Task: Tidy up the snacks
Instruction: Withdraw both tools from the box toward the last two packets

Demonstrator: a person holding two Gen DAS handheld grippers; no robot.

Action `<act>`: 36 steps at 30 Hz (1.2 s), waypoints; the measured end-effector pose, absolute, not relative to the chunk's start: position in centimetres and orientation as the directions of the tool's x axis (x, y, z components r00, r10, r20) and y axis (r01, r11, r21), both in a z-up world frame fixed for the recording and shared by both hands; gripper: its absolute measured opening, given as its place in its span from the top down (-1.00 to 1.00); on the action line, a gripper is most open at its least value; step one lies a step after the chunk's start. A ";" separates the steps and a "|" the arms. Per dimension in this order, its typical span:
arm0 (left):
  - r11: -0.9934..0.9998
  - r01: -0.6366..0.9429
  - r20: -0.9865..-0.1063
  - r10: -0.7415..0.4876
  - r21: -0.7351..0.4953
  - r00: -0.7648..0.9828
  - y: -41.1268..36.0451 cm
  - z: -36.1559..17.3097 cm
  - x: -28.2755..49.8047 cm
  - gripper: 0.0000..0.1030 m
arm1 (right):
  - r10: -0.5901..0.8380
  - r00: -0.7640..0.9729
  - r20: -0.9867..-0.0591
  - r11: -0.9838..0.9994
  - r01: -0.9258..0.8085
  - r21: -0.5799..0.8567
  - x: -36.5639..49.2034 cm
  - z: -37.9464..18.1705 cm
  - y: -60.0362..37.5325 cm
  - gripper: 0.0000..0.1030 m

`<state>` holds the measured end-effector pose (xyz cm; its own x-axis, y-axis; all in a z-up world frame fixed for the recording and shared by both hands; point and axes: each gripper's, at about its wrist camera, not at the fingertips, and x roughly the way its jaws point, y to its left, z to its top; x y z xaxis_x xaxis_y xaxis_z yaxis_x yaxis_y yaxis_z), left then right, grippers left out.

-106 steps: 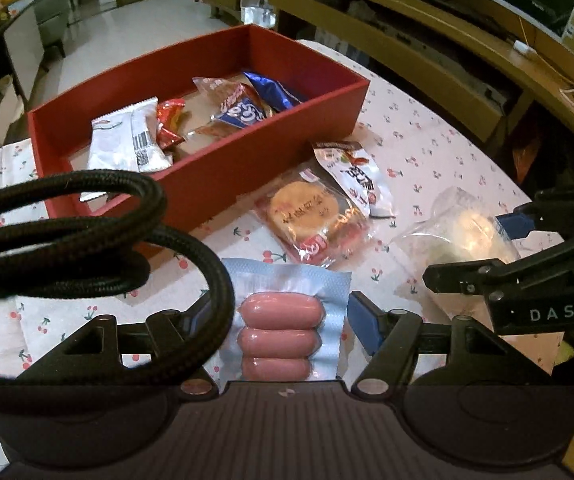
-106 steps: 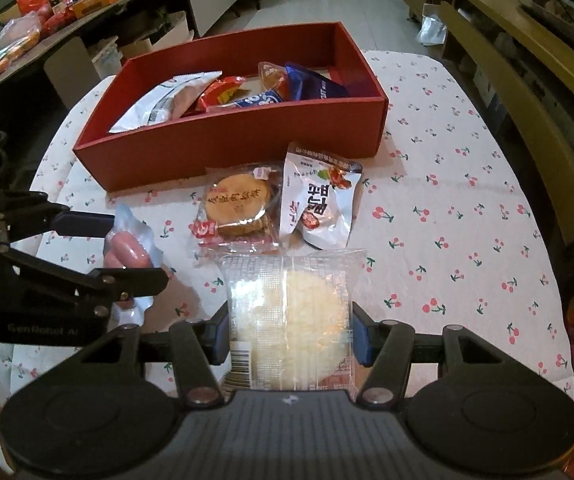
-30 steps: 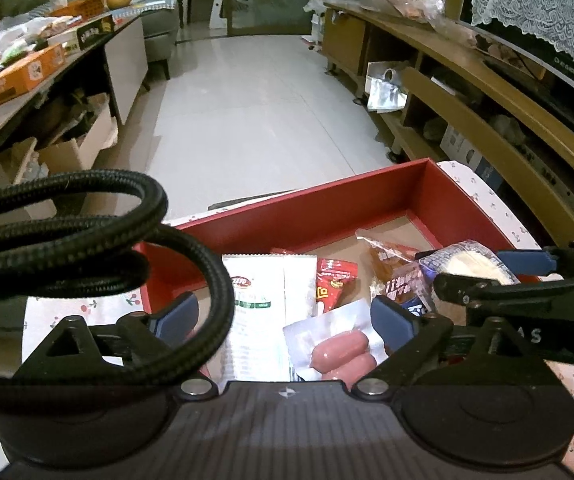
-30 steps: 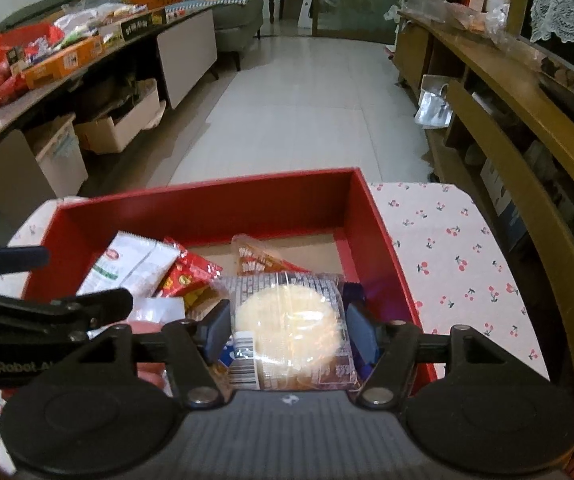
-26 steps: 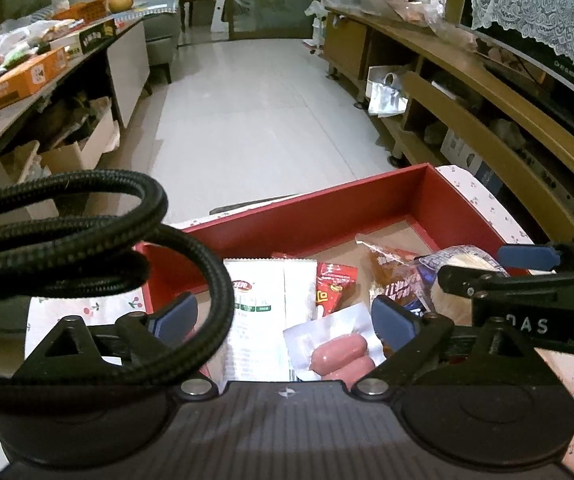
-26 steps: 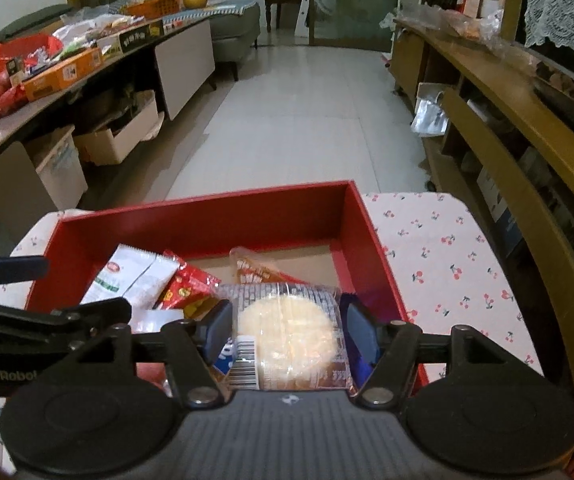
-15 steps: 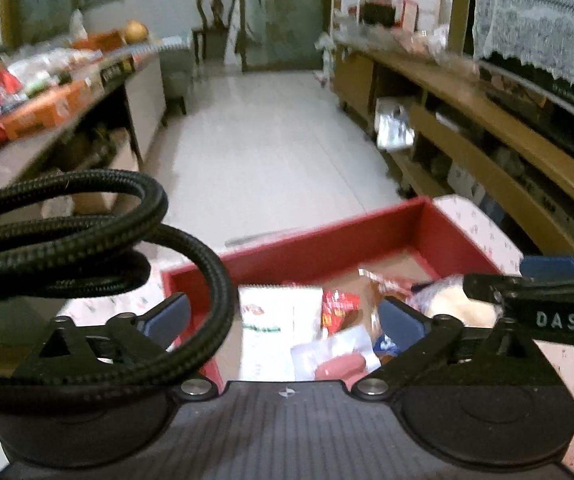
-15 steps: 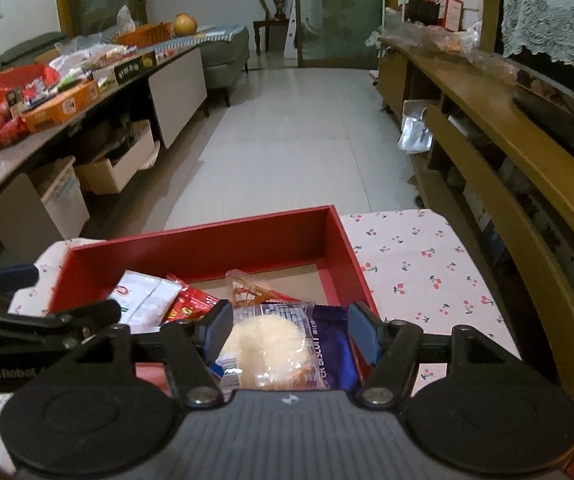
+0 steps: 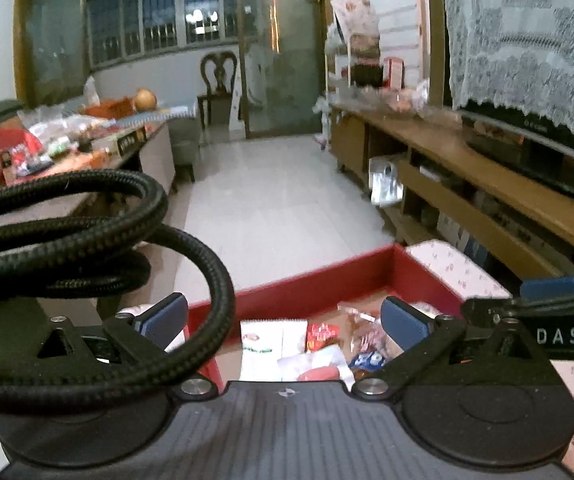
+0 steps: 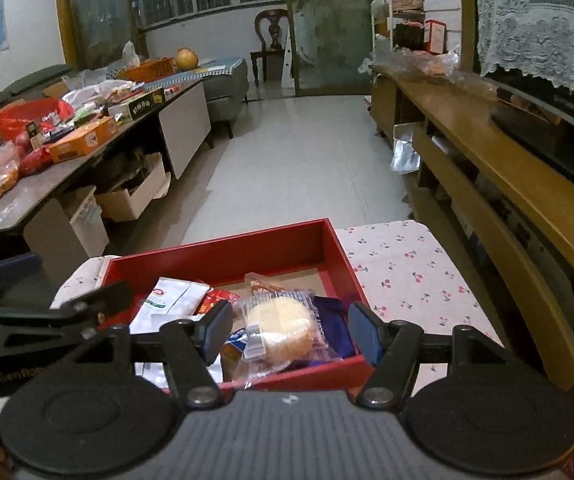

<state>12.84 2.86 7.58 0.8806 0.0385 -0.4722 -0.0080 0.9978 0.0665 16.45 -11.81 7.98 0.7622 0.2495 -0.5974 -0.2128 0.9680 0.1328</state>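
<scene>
White floor tiles run back to a glass door and a chair, and from the left wrist view the red box [image 9: 319,286] sits low in the picture on the cherry-print counter [image 9: 453,266]. The left gripper [image 9: 283,318] has its fingers [image 9: 401,322] spread wide with nothing between them. Half a second ago it was lower over the box; it has since lifted and tipped toward the room. The sausage pack [image 9: 321,370] it carried now lies inside, beside a white packet [image 9: 265,342] and a red packet [image 9: 321,334].

From the right wrist view, the right gripper [image 10: 289,332] also stands apart and empty. The round cake packet [image 10: 279,326], clamped a second ago, lies loose in the red box [image 10: 223,256], resting on a blue wrapper [image 10: 333,326] at the box's right end. The left gripper [image 10: 47,300] shows at the left edge, above the box.
</scene>
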 end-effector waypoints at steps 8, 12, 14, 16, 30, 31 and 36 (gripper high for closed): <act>0.998 -0.062 -0.342 0.054 -0.011 0.938 1.9 9.0 8.9 -1.00 | 0.253 0.791 -0.557 0.967 -0.214 0.135 13.1 9.1 -13.0 -0.37; 0.999 -0.006 -0.451 0.023 0.038 0.892 1.3 7.7 11.2 -1.00 | 0.236 0.782 -0.577 0.972 -0.201 0.124 12.9 8.4 -13.4 -0.40; 0.998 -0.018 -0.469 0.047 0.066 0.882 1.1 6.9 11.8 -1.00 | 0.217 0.768 -0.602 0.976 -0.188 0.112 13.2 7.7 -13.6 -0.40; 0.998 0.002 -0.505 0.034 0.070 0.862 1.0 6.1 12.4 -1.00 | 0.199 0.748 -0.633 0.979 -0.174 0.101 13.6 6.8 -13.9 -0.40; 0.989 0.106 -0.701 -0.002 0.105 0.713 -0.6 1.6 12.1 -1.00 | 0.145 0.658 -0.739 0.986 -0.161 0.050 14.1 3.5 -14.7 -0.40; 0.989 0.111 -0.707 -0.008 0.100 0.708 -0.6 1.4 12.1 -1.00 | 0.144 0.653 -0.744 0.986 -0.159 0.051 14.1 3.4 -14.8 -0.40; 0.988 0.123 -0.727 -0.015 0.096 0.687 -0.8 0.8 12.3 -1.00 | 0.137 0.632 -0.763 0.986 -0.159 0.045 14.3 2.8 -15.0 -0.40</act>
<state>12.26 -0.84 0.84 0.6865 -0.0149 -0.7269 0.1232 0.9877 0.0961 14.31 -15.00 2.76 0.6318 0.1370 -0.7629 -0.1590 0.9862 0.0455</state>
